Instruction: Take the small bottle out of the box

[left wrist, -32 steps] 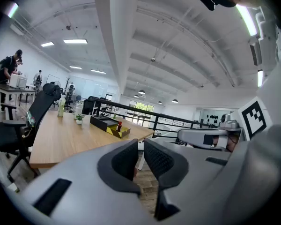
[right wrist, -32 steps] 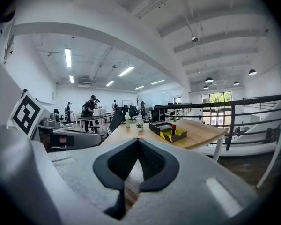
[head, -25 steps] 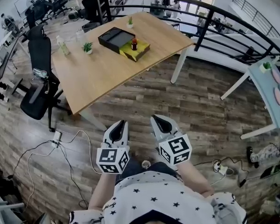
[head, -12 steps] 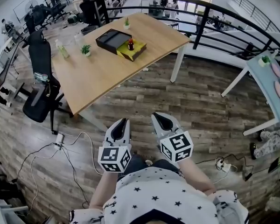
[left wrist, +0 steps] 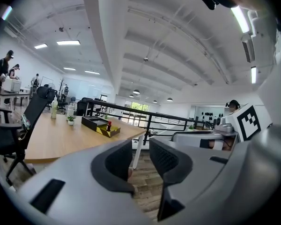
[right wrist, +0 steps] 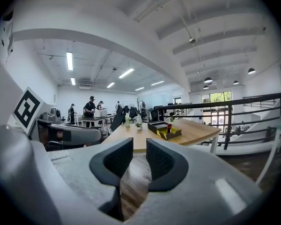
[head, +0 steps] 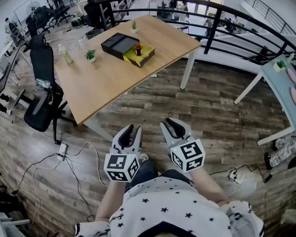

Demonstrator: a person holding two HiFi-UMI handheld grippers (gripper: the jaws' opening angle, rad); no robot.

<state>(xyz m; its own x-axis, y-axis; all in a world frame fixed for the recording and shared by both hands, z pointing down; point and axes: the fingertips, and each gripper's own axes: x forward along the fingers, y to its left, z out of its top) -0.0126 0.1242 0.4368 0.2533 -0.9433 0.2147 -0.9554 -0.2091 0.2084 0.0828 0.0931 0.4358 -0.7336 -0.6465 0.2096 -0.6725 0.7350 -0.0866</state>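
Far off on the wooden table (head: pixel 113 78), a small dark bottle with a red cap (head: pixel 138 49) stands upright in a yellow box (head: pixel 140 57), beside the box's black lid (head: pixel 117 43). Both gripper views show the same bottle (left wrist: pixel 109 124) (right wrist: pixel 168 127) small and distant. My left gripper (head: pixel 131 132) and right gripper (head: pixel 172 126) hang low over the wood floor in front of the person's body, well short of the table. The jaws of both are opening, with nothing between them.
A black office chair (head: pixel 42 88) stands at the table's left end. Two small potted plants (head: pixel 91 55) and a clear bottle (head: pixel 65 54) share the tabletop. A black railing (head: pixel 212 19) runs behind it. Cables (head: pixel 64 154) lie on the floor at left, and another table (head: pixel 286 88) stands at right.
The jaws of both grippers, shut half a second ago, now stand apart, the left more than the right. The grippers stay over the floor by the body.
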